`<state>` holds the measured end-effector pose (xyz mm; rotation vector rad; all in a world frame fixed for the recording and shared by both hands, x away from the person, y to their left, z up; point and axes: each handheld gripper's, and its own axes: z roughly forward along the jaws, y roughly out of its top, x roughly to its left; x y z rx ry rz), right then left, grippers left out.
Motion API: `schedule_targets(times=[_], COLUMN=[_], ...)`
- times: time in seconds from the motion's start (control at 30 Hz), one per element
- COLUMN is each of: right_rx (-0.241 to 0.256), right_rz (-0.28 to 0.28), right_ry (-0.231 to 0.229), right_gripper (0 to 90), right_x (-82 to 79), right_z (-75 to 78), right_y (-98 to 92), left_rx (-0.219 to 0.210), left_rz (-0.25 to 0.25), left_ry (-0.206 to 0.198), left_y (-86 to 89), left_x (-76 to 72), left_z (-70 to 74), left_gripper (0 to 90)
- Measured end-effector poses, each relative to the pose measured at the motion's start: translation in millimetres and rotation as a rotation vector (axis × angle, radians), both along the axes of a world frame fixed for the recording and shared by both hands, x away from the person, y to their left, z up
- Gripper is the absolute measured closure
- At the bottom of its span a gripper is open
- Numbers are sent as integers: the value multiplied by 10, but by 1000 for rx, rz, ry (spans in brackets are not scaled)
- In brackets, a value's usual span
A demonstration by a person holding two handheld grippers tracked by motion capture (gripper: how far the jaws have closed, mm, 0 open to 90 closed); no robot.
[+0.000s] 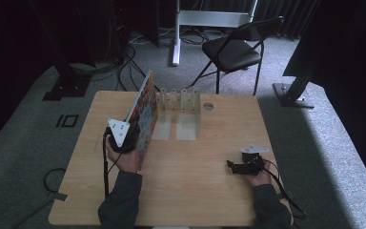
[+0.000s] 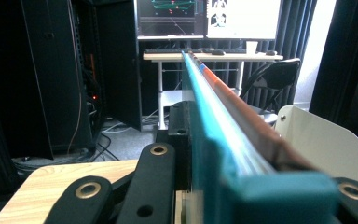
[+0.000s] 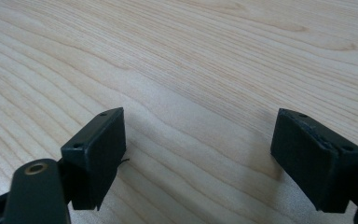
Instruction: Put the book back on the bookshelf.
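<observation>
A thin book (image 1: 145,112) with a colourful cover stands on edge at the left of the wooden table (image 1: 190,191), tilted slightly. My left gripper (image 1: 124,136) is shut on its near end. In the left gripper view the book's teal edge (image 2: 223,121) runs away from me between the black jaws of my left gripper (image 2: 256,186). A pale rack (image 1: 181,102) with upright dividers stands just right of the book's far end; one divider (image 2: 321,144) is close on the right. My right gripper (image 1: 233,167) rests low at the table's right, open (image 3: 198,154), nothing between its fingers (image 3: 98,149).
A black folding chair (image 1: 233,47) stands beyond the table's far edge. A small round grommet (image 1: 208,106) sits in the tabletop right of the rack. Cables and dark stands lie on the floor at the left. Bare wood lies between the two grippers.
</observation>
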<state>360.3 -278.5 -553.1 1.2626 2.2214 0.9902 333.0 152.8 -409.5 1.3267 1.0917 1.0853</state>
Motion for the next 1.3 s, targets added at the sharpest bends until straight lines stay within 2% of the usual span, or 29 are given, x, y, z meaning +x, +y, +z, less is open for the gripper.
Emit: schedule_targets(times=[1.3], right_rx=[0], right_rz=[0], right_ry=[0], right_gripper=[175], right_x=[0], right_z=[0], right_y=[0], left_rx=[2], left_rz=[12], left_ry=[-15], left_y=[-48], left_x=[79], left_z=[-34], left_gripper=[805])
